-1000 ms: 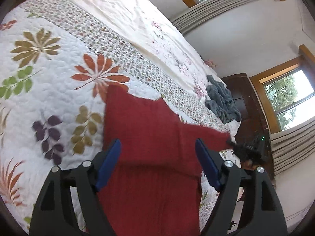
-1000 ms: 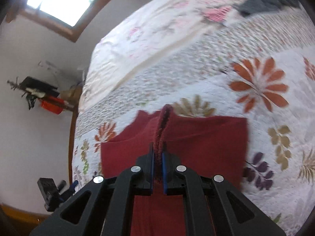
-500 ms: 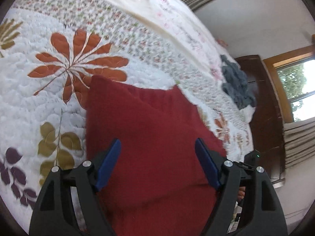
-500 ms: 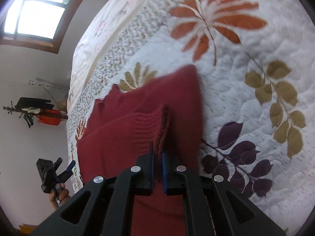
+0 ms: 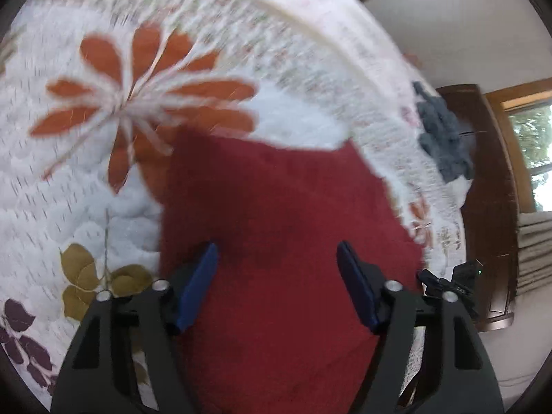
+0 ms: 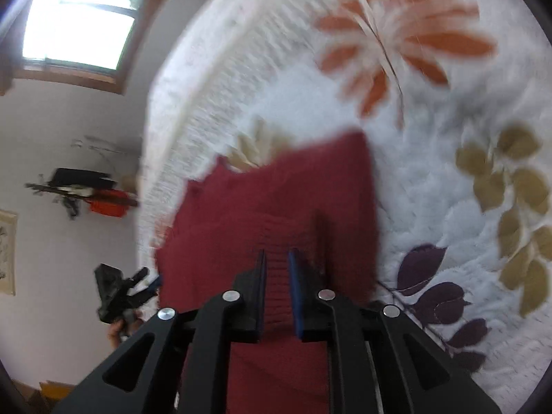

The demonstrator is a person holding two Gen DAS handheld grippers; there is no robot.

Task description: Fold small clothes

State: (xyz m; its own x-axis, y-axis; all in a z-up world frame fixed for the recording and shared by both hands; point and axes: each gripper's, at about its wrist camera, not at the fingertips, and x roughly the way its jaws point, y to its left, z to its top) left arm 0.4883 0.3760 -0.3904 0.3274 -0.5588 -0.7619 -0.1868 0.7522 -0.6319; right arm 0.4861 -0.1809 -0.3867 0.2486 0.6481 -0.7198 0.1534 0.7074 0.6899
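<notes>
- Blue pads line the fingers of the left gripper point(image 5: 277, 258), which are spread wide with nothing between them; they hover over the red knitted garment point(image 5: 276, 234), one finger near each side of the cloth.
- Blue and black fingers of the right gripper point(image 6: 276, 262) stand only a narrow gap apart, with a ribbed strip of the red knitted garment point(image 6: 276, 214) lying in that gap; motion blur hides whether they pinch the cloth, so I cannot tell if it is gripped or let go.
- Ahead of both grippers the garment lies spread on the quilt point(image 5: 69, 207), its far edge reaching an orange printed flower point(image 5: 138, 96).
- To the right of the right gripper the quilt point(image 6: 431, 207) shows olive leaves point(image 6: 510, 186) and purple leaves point(image 6: 434, 283).
- Far ahead and to the right of the left gripper a grey garment point(image 5: 441, 141) lies heaped near the bed's edge, next to a dark wooden cabinet point(image 5: 490, 207).
- Left of the right gripper, past the bed's edge, a hand point(image 6: 120, 327) holds the other gripper.
</notes>
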